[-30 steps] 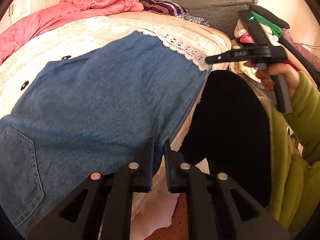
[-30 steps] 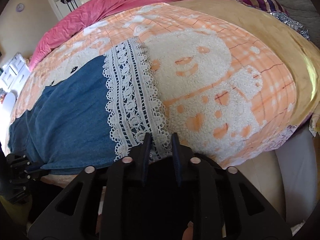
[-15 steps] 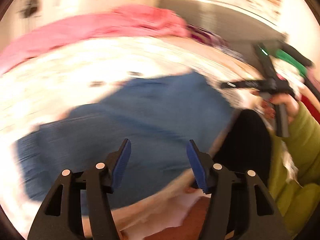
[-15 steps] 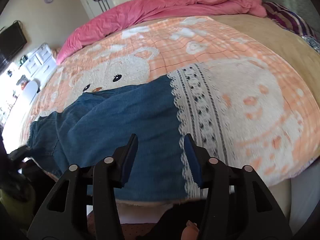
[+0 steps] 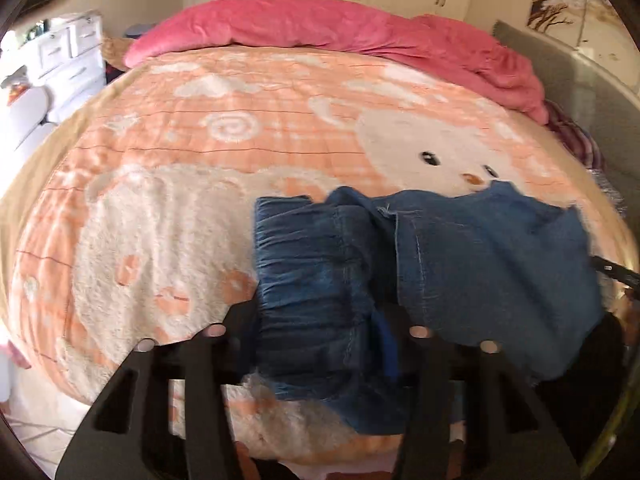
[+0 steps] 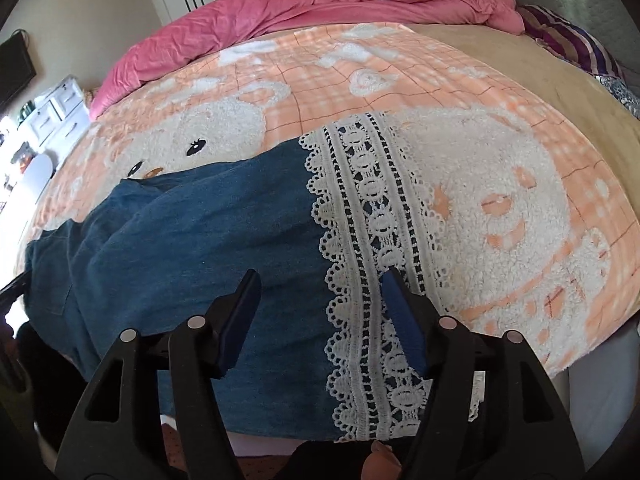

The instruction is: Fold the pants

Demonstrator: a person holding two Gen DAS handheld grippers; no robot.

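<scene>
Blue denim pants (image 6: 192, 236) with a white lace hem (image 6: 372, 248) lie flat across the near edge of the bed. Their gathered waistband (image 5: 308, 264) shows in the left wrist view. My left gripper (image 5: 316, 320) is open, its jaws straddling the waistband end, partly hidden by the denim. My right gripper (image 6: 320, 320) is open just above the leg, one finger over the denim and the other over the lace hem. Neither holds cloth.
The bed carries an orange and white bear blanket (image 6: 500, 184). A crumpled pink duvet (image 6: 320, 0) lies along the far side, with a striped cloth (image 6: 572, 44) at the right. White drawers (image 5: 68, 60) stand to the left. The bed edge runs just under both grippers.
Both grippers have opened from shut. The left one swung left along the pants to the waistband end. The right one has drawn back above the lace hem.
</scene>
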